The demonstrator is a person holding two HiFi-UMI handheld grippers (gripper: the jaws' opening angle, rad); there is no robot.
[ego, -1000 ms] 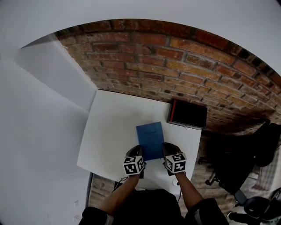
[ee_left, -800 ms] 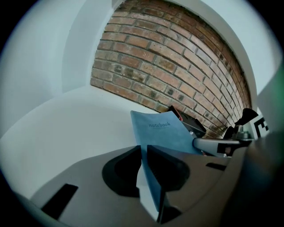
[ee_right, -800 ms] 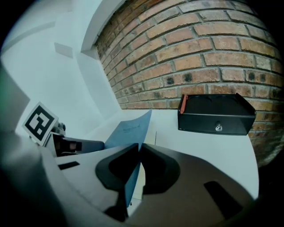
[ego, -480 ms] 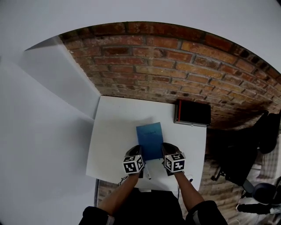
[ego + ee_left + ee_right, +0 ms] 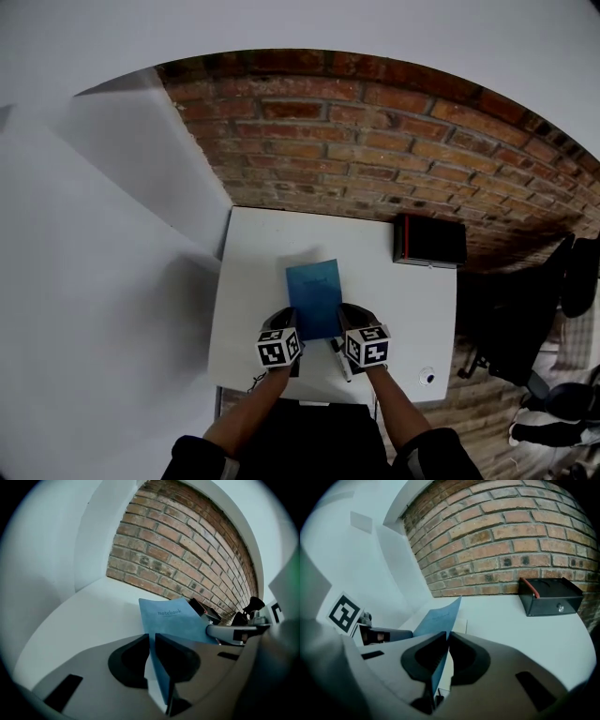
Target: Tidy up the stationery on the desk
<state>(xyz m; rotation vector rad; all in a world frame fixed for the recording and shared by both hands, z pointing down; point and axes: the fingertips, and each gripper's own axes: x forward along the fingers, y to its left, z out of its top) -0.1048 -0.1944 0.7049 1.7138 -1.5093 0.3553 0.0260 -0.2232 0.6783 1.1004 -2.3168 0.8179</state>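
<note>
- My left gripper (image 5: 150,641) and right gripper (image 5: 447,641) each have jaws clamped on the blue notebook's (image 5: 314,295) near edge, holding it above the white tabletop (image 5: 258,272).
- A black marker (image 5: 338,360) lies at its 5 o'clock.
- I judge this the carrying step. Next I need a level set-down, perhaps by the black box (image 5: 429,241) at 2 o'clock.

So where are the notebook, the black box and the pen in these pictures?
notebook (image 5: 314,292): head view, middle of its blue cover.
black box (image 5: 431,242): head view, middle of its dark face.
pen (image 5: 338,359): head view, middle of its barrel.
</note>
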